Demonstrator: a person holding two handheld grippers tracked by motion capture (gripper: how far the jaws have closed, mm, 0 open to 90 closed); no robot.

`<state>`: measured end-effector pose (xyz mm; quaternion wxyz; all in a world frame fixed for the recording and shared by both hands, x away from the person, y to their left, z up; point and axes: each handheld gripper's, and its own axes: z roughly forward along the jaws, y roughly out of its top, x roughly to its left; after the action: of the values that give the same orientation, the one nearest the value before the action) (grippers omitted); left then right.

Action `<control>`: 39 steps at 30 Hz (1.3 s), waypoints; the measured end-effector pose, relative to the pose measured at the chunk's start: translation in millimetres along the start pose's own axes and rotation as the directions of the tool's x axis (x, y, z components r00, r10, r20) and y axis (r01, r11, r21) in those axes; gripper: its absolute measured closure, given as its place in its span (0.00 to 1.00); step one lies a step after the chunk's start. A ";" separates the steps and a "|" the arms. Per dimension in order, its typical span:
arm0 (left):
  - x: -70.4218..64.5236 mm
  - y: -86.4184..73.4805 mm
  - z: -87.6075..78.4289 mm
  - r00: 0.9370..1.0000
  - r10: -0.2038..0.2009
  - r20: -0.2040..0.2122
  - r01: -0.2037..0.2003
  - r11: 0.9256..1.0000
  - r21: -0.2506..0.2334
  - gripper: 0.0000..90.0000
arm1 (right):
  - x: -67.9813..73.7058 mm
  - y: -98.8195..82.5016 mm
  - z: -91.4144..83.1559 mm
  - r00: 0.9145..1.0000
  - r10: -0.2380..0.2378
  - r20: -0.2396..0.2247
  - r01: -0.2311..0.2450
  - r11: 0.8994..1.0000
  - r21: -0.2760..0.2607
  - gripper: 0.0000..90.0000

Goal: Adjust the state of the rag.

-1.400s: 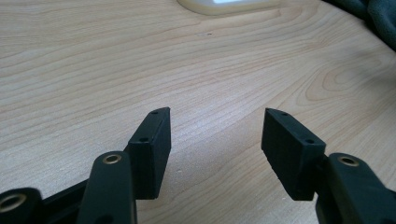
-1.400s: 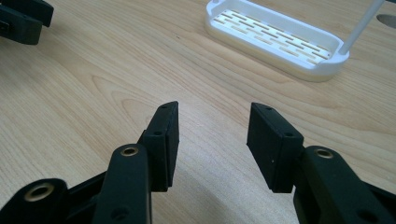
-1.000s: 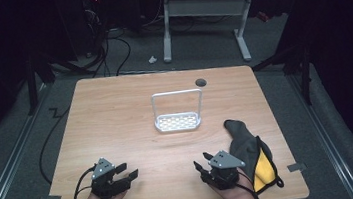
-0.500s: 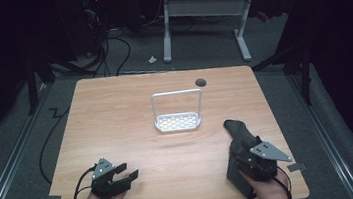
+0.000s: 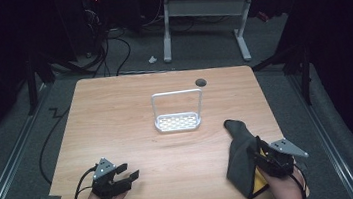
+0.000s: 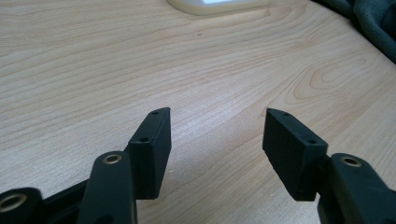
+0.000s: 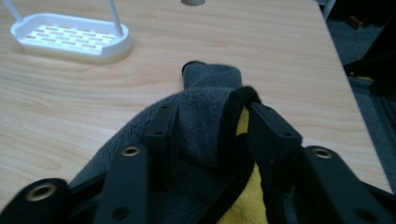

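The wooden table (image 5: 168, 130) takes up most of what I see from the high view, bare across its middle. Toward the far side stands a white rack (image 5: 178, 122), a perforated tray with a tall wire loop over it, well apart from both my hands; it looks like the place something could later be hung or laid, though I can't be sure of that.

The thing I am working on is the grey cloth (image 5: 238, 153), a towel with a yellow inner face, lying in a heap at the near right corner of the table, one end pointing toward the rack. My right gripper (image 7: 205, 126) has come in over its near end, and its jaws have just been closing, now at a middling gap with a thick fold of grey pile and the black-edged hem bunched between them. One jaw is sunk in the pile, but whether both pads bite yet I cannot tell.

My left gripper (image 6: 217, 135) rests low over the near left of the table, jaws wide, nothing between them but wood, probably waiting to take the cloth's other edge.
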<state>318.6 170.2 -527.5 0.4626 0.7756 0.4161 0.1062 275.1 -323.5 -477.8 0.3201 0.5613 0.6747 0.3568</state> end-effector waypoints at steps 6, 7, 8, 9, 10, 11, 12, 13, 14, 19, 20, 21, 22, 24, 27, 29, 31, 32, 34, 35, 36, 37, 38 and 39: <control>0.4 -0.1 0.0 1.000 -0.002 0.002 0.002 1.000 0.001 0.46 | 0.5 -3.8 5.9 1.000 0.007 0.011 -0.007 1.000 0.026 0.86; 0.3 -0.1 0.3 1.000 -0.001 0.003 0.001 1.000 0.003 0.46 | 1.1 -3.0 3.7 1.000 -0.008 0.023 0.008 1.000 0.014 0.92; 0.1 -0.2 0.6 1.000 -0.001 0.002 0.001 1.000 0.002 0.46 | 1.4 -2.2 2.5 1.000 -0.011 0.023 0.011 1.000 0.010 0.93; 0.1 -0.2 0.6 1.000 -0.001 0.002 0.001 1.000 0.002 0.46 | 1.4 -2.2 2.5 1.000 -0.011 0.023 0.011 1.000 0.010 0.93; -0.2 -0.2 0.8 1.000 0.000 0.003 0.000 1.000 0.004 0.46 | 2.8 -0.9 -0.1 0.999 -0.018 0.027 0.019 1.000 -0.005 0.95; -0.5 -0.2 0.9 1.000 0.001 -0.002 -0.001 1.000 0.004 0.46 | 3.7 -0.1 -1.1 0.999 -0.030 0.028 0.030 1.000 -0.010 0.95; -0.5 -0.2 0.9 1.000 0.001 -0.002 -0.001 1.000 0.004 0.45 | 3.7 -0.1 -1.1 0.999 -0.030 0.028 0.030 1.000 -0.010 0.95; -0.6 0.0 0.6 1.000 0.002 -0.007 -0.002 1.000 0.003 0.45 | 6.8 1.9 -4.5 0.999 -0.040 0.022 0.041 0.999 -0.034 0.96; -0.6 0.0 0.6 1.000 0.002 -0.007 -0.002 1.000 0.003 0.45 | 6.8 1.9 -4.5 0.999 -0.040 0.022 0.041 0.999 -0.034 0.96; -0.2 -0.5 0.8 1.000 -0.006 -0.005 0.006 1.000 -0.001 0.44 | 17.9 7.3 -10.1 0.997 -0.078 0.008 0.078 0.994 -0.076 0.96; -0.4 -0.3 0.7 1.000 -0.004 -0.003 0.004 1.000 -0.001 0.44 | 24.4 9.7 -11.8 0.995 -0.095 -0.004 0.094 0.992 -0.086 0.96; -0.6 -0.2 0.8 1.000 -0.004 -0.001 0.004 1.000 -0.001 0.44 | 28.2 10.7 -12.3 0.995 -0.102 -0.011 0.101 0.991 -0.091 0.96; -0.6 -0.2 0.8 1.000 -0.004 -0.001 0.004 1.000 -0.001 0.44 | 28.2 10.7 -12.3 0.995 -0.102 -0.011 0.101 0.991 -0.091 0.96; -0.6 -0.2 1.2 1.000 -0.001 0.000 0.001 1.000 0.001 0.44 | 36.7 12.5 -12.4 0.993 -0.117 -0.031 0.113 0.989 -0.099 0.96; -0.5 0.1 1.1 1.000 0.002 0.005 -0.002 1.000 -0.003 0.43 | 57.6 14.6 -9.3 0.982 -0.168 -0.086 0.158 0.981 -0.113 0.96; -0.2 0.2 0.7 1.000 0.001 0.008 -0.001 1.000 -0.010 0.42 | 69.5 15.0 -6.8 0.975 -0.186 -0.118 0.173 0.978 -0.116 0.96; 0.1 0.3 0.0 1.000 0.002 0.010 -0.002 1.000 -0.011 0.42 | 81.5 15.2 -4.0 0.967 -0.206 -0.149 0.190 0.975 -0.116 0.96; 0.3 0.3 -0.1 1.000 0.002 0.012 -0.002 1.000 -0.011 0.42 | 87.3 15.1 -2.4 0.962 -0.215 -0.166 0.198 0.973 -0.116 0.96; 0.4 0.3 -0.2 1.000 0.004 0.012 -0.003 1.000 -0.011 0.42 | 98.8 14.5 1.1 0.953 -0.228 -0.197 0.209 0.971 -0.114 0.96; 0.4 0.3 -0.1 1.000 0.002 0.012 -0.002 1.000 -0.012 0.42 | 104.1 14.1 3.0 0.948 -0.234 -0.214 0.215 0.970 -0.111 0.96; 0.4 0.4 -0.1 1.000 0.003 0.013 -0.002 1.000 -0.013 0.42 | 109.8 13.5 5.2 0.943 -0.243 -0.226 0.224 0.969 -0.107 0.96; 0.2 0.4 -0.1 1.000 0.003 0.013 -0.003 1.000 -0.012 0.42 | 115.3 12.7 7.7 0.938 -0.254 -0.236 0.235 0.966 -0.106 0.96; 0.0 0.5 -0.2 1.000 0.005 0.012 -0.005 1.000 -0.010 0.42 | 120.7 11.7 9.9 0.932 -0.264 -0.250 0.246 0.964 -0.100 0.96; -0.3 0.5 -0.2 1.000 0.006 0.013 -0.006 1.000 -0.010 0.42 | 125.8 10.6 12.3 0.925 -0.274 -0.262 0.258 0.961 -0.095 0.96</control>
<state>318.6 169.9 -526.9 0.4688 0.7752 0.4104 0.1045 270.2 -196.8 -479.4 0.2858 0.4003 0.7715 0.4036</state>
